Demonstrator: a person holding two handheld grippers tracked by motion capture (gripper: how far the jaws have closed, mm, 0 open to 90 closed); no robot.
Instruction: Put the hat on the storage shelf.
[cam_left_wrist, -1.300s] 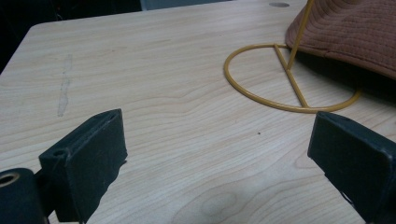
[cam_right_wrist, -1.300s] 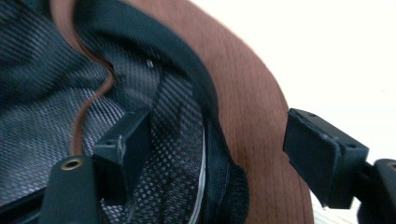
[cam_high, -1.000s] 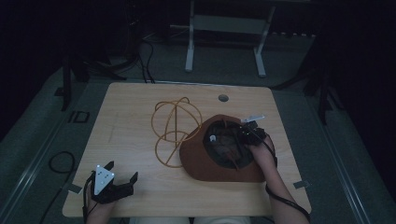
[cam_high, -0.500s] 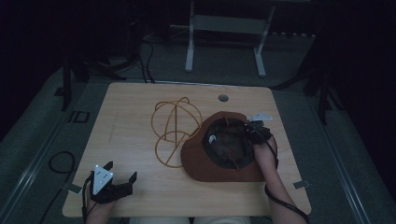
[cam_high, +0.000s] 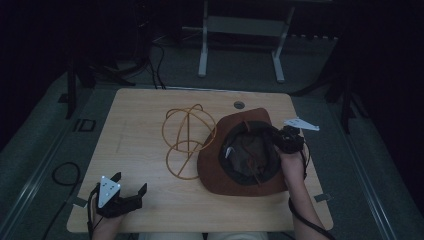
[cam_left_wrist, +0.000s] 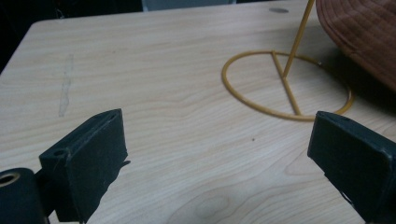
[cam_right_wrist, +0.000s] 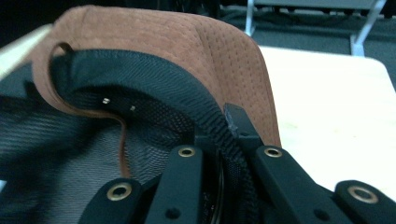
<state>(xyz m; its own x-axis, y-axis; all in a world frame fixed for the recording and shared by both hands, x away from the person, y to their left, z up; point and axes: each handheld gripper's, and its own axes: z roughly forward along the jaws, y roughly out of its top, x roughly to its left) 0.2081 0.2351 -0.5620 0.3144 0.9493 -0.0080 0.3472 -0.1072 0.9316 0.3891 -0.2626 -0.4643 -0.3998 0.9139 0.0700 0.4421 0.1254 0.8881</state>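
**Right tool clamped on the hat, left tool open**

My right tool (cam_right_wrist: 219, 154) is closed on the edge of the brown suede hat (cam_right_wrist: 187, 51). In the right gripper view I see the black mesh band of the hat running between the two jaws, and the jaws press on it from both sides. The jaws have just been closing on this edge. In the high view the same right tool (cam_high: 289, 138) is at the right side of the hat (cam_high: 220, 170), which lies with its opening up, so that the dark lining is visible. The side that I hold looks lifted and folded upward. A thin brown cord hangs inside the hat.

My left tool (cam_high: 129, 196) is near the front left corner of the table (cam_high: 140, 115), well apart from the hat. Its jaws stand wide open with nothing between them, only bare wood.

Just beside the hat, on its left, there is a yellow wire hat stand (cam_high: 187, 135). In the left gripper view its ring base (cam_left_wrist: 285, 84) lies flat on the table, and the hat brim touches or overlaps its right part; I cannot tell which.
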